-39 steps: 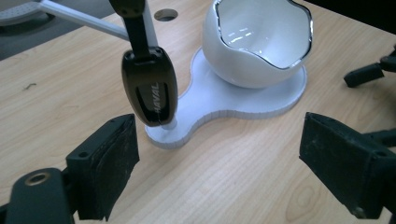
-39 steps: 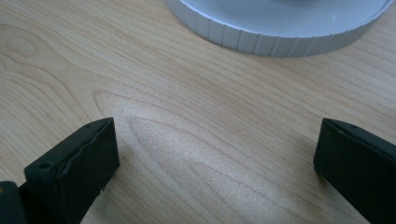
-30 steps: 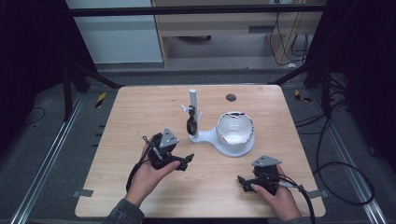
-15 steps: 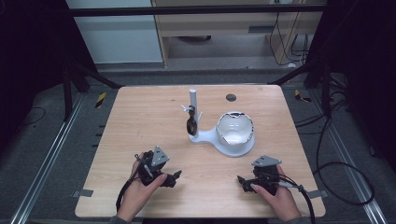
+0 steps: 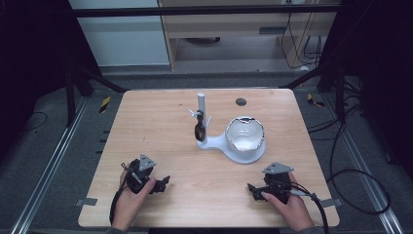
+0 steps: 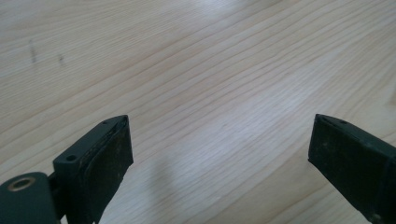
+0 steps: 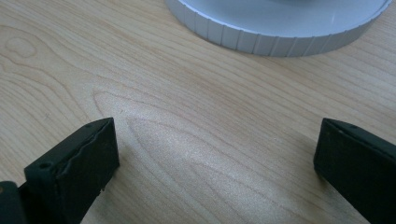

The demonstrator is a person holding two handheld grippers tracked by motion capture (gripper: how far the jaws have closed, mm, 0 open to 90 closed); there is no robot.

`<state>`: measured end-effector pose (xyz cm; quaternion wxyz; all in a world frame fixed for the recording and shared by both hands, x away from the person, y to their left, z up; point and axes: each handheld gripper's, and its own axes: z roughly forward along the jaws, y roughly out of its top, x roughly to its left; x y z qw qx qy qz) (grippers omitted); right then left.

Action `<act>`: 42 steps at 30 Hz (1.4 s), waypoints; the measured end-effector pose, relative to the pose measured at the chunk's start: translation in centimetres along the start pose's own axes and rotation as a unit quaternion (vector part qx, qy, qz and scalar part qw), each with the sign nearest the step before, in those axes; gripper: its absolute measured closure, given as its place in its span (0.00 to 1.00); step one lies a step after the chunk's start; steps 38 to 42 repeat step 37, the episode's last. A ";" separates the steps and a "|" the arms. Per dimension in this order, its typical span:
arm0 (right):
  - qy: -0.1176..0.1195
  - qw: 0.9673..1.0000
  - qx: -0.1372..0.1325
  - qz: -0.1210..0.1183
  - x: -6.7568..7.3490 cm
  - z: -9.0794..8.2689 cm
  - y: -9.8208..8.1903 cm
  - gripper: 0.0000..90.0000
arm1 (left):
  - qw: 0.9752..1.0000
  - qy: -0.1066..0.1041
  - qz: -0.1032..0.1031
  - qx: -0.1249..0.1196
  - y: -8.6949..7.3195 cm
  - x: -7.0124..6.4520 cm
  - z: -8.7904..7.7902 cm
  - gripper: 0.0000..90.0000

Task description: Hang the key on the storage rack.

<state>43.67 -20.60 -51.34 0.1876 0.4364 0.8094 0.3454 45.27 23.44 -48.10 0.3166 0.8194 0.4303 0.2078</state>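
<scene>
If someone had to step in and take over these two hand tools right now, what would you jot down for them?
Left gripper: open, empty, low over bare wood at the table's near left.
Right gripper: open, empty, near right, pointing at the white stand's ribbed round base.
White stand sits mid-table: a bowl-like dish on the base, a dark object hanging on its post.
Done: cannot tell. Left: nothing is gripped; the stand is untouched.

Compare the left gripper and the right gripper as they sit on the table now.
The left gripper rests near the table's front-left, far from the white stand; the right gripper rests front-right, closer to the stand's round base. The left gripper view shows bare wood ahead; the right gripper view shows that ribbed base. Both are open, empty, each in a hand.
</scene>
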 end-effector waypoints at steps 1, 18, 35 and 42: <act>0.000 1.000 0.000 -0.001 0.0 0.0 0.0 0.01 | 1.000 0.000 -0.004 0.001 -0.1 0.2 0.0 0.07; 0.000 1.000 0.000 -0.001 0.0 0.0 0.0 0.01 | 0.999 0.011 -0.044 0.016 -1.2 2.2 0.7 0.07; 0.000 1.000 0.000 0.000 0.0 0.0 0.0 0.00 | 0.999 0.010 -0.045 0.012 -1.6 3.8 2.0 0.04; -0.001 1.000 0.000 0.000 0.0 0.0 0.0 0.01 | 0.999 0.009 -0.042 0.005 -1.8 4.0 2.2 0.01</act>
